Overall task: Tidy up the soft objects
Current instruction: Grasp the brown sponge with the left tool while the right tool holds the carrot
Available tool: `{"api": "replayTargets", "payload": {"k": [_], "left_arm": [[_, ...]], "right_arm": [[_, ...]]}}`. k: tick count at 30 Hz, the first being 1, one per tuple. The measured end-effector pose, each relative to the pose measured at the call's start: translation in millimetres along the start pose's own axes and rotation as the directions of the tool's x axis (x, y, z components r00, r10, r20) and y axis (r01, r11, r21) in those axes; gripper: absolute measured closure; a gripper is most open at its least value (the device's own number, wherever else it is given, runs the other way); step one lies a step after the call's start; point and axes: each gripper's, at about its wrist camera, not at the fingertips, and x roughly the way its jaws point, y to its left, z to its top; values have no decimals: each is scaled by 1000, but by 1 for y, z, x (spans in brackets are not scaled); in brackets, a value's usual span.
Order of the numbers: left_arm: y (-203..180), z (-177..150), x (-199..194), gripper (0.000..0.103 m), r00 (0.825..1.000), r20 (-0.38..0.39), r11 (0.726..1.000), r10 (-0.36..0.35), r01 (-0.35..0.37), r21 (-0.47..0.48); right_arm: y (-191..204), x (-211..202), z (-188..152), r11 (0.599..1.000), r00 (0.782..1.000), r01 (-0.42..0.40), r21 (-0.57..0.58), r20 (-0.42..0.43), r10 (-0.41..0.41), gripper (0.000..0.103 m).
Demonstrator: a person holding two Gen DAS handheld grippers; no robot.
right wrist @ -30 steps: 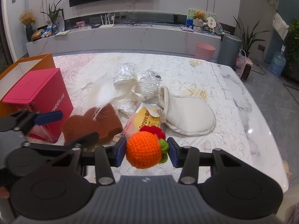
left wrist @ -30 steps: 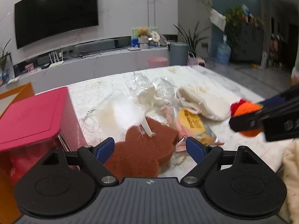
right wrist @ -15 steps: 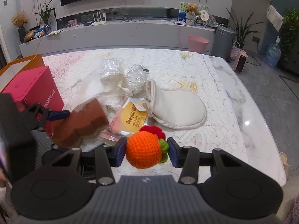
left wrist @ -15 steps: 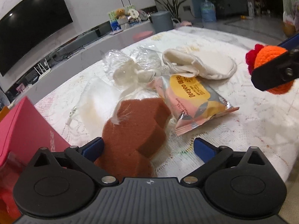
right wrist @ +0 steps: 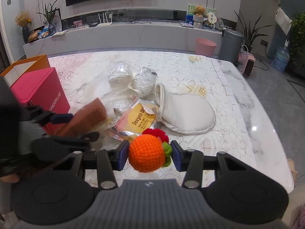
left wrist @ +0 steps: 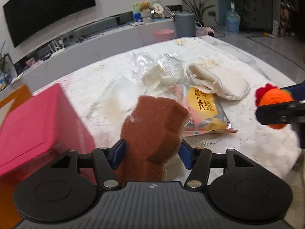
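Observation:
A brown bear-shaped sponge (left wrist: 152, 129) stands upright between the blue pads of my left gripper (left wrist: 151, 154). The jaws are closing and both pads press its sides. From the right wrist view the sponge (right wrist: 85, 118) is tilted and off the tablecloth, in the left gripper (right wrist: 76, 126). My right gripper (right wrist: 148, 153) is shut on an orange crochet ball (right wrist: 146, 155) with red and green trim, held above the table's near edge. That ball (left wrist: 274, 99) also shows at the right of the left wrist view.
A pink box (right wrist: 40, 93) stands at the table's left, with an orange box (right wrist: 28, 64) behind it. Mid-table lie a yellow and pink packet (right wrist: 139, 120), a cream slipper-like pouch (right wrist: 186, 114) and clear-wrapped white bundles (right wrist: 131, 78). The marble table edge (right wrist: 257, 114) runs along the right.
The left gripper's jaws have narrowed onto the brown sponge, which has come up from lying flat to upright between the pads. The right gripper and its ball have stayed put.

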Motion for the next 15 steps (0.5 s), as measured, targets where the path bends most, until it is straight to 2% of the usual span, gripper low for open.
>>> {"api": "replayTargets", "payload": {"k": [2,3,6,8,10,12,13,15], "left_arm": [[8,-2,-17,44,999,6,997,-47,47,-59],[16,-4,-26,46,994,3,987,-105,104,-120],[36,-15,-42,47,960,-7,924,-281,269,-273],[46,-24,-46,48,935,-11,886,-353,331,-325],[55,-33,-48,47,931,16,871,-365,348,-346],[65,-42,-49,47,933,57,869,-355,352,-349],[66,-45,-46,47,937,53,874,-345,341,-347],[74,-53,-37,39,945,20,885,-328,315,-343]], "right_arm": [[1,-1,-1,1000,1000,-3,-5,2,3,56],[2,-1,-1,1000,1000,-5,-7,2,5,56],[4,-2,-1,1000,1000,-9,-13,1,9,56],[6,-2,0,1000,1000,-15,-16,0,15,56],[9,-2,-1,999,1000,-25,-21,-3,25,56],[14,-3,-2,999,999,-37,-31,-8,36,56],[16,-3,-3,999,999,-39,-38,-10,39,56],[21,-1,-4,998,999,-44,-51,-17,43,56]]}}
